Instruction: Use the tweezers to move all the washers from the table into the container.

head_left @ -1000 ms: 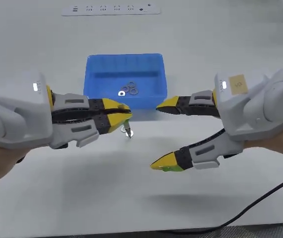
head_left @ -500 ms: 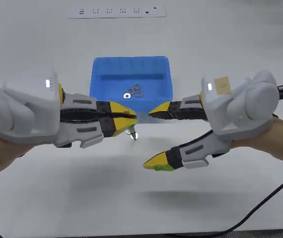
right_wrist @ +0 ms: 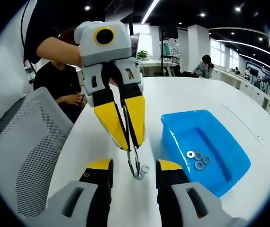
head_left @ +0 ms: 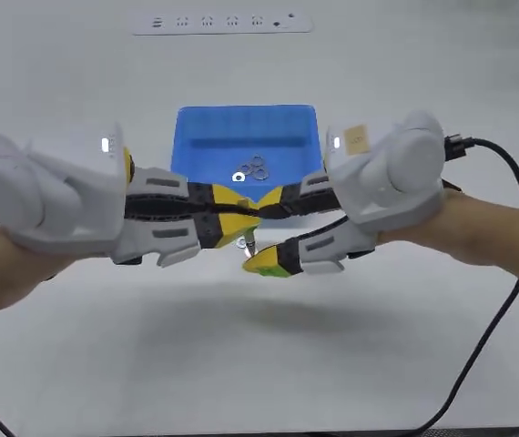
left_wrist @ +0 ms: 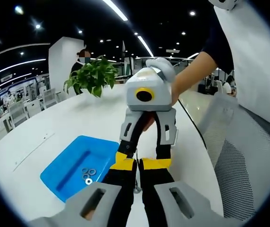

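My left gripper [head_left: 241, 217] is shut on a pair of metal tweezers [right_wrist: 131, 142], which point down at the white table. The tweezer tips rest at a small washer [right_wrist: 139, 176], and a second washer [right_wrist: 146, 168] lies right beside it. I cannot tell if the tips grip either one. My right gripper [head_left: 269, 232] is open, its two yellow-tipped jaws straddling the left gripper's tips and the tweezers. Just behind them stands the blue container [head_left: 246, 127] with several washers [head_left: 255, 169] inside. In the right gripper view the container [right_wrist: 206, 146] is to the right.
A white power strip [head_left: 223, 22] lies at the table's far edge. A black cable [head_left: 505, 300] trails from the right gripper off the front edge. A mesh chair [right_wrist: 26, 142] and seated people are beyond the table; a potted plant [left_wrist: 92, 75] stands at the far end.
My right gripper has swung left until its open jaws bracket the left gripper's tips. The left gripper with the tweezers edged right, toward the container.
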`<state>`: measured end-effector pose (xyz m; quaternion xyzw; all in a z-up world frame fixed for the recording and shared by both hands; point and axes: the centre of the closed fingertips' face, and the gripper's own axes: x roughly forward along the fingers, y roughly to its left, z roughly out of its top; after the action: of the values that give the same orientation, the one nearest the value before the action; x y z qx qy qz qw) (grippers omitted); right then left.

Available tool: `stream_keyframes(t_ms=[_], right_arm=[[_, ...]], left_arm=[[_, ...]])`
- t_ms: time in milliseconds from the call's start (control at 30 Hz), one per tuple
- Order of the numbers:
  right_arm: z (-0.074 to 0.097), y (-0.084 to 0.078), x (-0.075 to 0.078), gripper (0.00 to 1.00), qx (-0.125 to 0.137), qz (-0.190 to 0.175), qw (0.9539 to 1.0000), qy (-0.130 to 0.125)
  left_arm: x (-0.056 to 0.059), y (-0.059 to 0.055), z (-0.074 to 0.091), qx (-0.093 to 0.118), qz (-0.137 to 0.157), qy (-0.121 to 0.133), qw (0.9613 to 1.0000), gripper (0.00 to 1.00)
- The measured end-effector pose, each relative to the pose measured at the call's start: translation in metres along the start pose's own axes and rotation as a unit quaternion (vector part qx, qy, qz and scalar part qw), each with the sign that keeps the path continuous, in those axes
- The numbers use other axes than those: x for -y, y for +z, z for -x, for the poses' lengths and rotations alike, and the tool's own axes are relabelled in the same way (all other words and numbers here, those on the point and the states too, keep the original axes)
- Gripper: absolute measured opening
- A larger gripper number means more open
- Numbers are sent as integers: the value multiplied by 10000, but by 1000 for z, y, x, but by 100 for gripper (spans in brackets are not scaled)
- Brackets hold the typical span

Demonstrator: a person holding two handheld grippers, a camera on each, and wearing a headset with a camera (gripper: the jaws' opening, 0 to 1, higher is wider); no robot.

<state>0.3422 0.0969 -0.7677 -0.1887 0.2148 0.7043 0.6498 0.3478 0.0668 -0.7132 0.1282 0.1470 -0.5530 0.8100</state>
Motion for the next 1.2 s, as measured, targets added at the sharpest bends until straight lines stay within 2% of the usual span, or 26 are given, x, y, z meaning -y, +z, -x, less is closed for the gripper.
stream_keyframes(t_ms=[100,333,433,567,633,833,933,1000,1200], right_arm=[[-2,-1,-1,26,5,-30,10000,69],[-5,0,-3,13,-25,107,9998,188],[-8,-3,-3,12,-201,334,9991,156],[-9,-4,-3,10,-309,685,9971,111],[-9,-4,-2,10,-303,706,9970,53],[-10,-3,-4,10,-291,790,9964,-39],[-11,-2,-7,10,-278,804,9964,-17],[-11,1,-8,10,-237,775,9967,-33],[-6,16,-8,10,-47,641,9978,-132]], left_arm=[[1,0,-1,-6,-8,-34,10000,6],[2,1,-2,-4,13,-58,10000,6],[1,0,-1,-25,2,-44,10000,6],[2,-1,1,-67,-16,-12,10000,6],[1,-2,2,-112,-82,86,9999,7],[4,-4,6,-211,16,296,9993,10],[6,5,11,-16,260,370,9990,20],[7,10,15,65,343,395,9986,22],[10,17,26,149,439,543,9975,32]])
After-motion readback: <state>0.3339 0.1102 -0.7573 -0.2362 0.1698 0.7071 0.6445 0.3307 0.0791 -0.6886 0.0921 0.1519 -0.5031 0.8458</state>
